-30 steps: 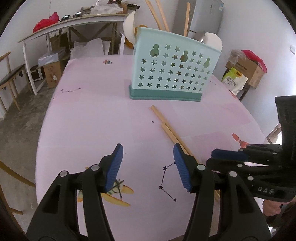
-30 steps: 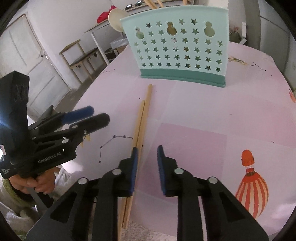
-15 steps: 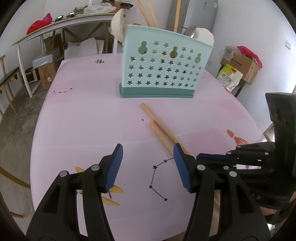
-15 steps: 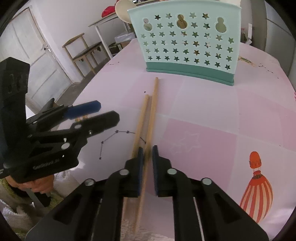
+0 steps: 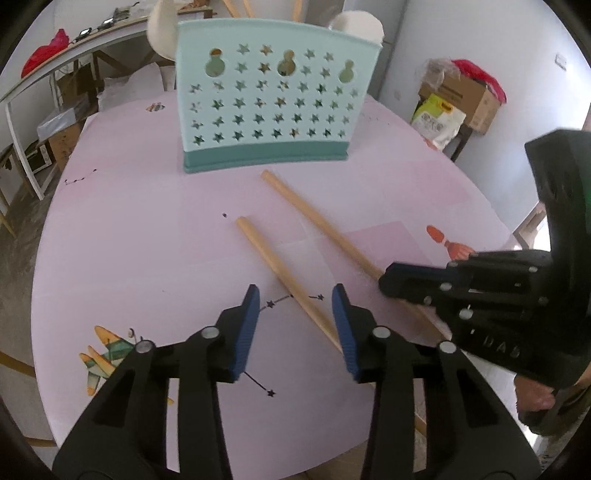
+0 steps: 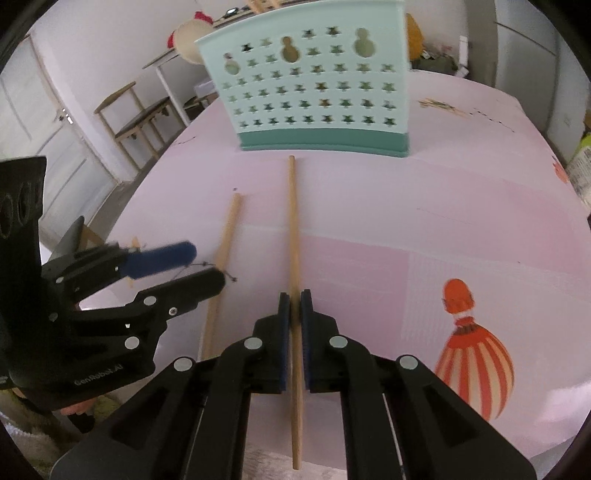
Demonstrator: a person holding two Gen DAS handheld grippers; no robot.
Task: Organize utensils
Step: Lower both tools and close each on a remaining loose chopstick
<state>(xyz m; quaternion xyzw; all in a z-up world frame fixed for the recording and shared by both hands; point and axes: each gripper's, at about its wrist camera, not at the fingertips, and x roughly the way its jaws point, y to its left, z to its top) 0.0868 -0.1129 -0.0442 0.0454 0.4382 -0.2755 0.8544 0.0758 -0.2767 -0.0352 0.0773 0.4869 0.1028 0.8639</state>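
Note:
Two wooden chopsticks lie on the pink table [image 5: 147, 240] in front of a teal star-holed utensil holder [image 5: 273, 99] [image 6: 314, 88]. My right gripper [image 6: 294, 299] [image 5: 391, 277] is shut on the right-hand chopstick [image 6: 292, 221] [image 5: 321, 225] near its lower half. The stick points at the holder. My left gripper [image 5: 295, 295] [image 6: 203, 266] straddles the left-hand chopstick [image 5: 266, 251] [image 6: 227, 236]. Its jaws are closing, and a gap shows between each blue pad and the stick.
Wooden sticks and white spoon bowls [image 5: 356, 24] stand up out of the holder. The table's near edge runs just under both grippers. Off the table are a side table [image 5: 55, 70], cardboard boxes [image 5: 465, 99] and wooden chairs [image 6: 136, 122].
The right gripper closed on one chopstick, and the two sticks now lie apart. The left gripper moved right over the other chopstick and its jaws narrowed.

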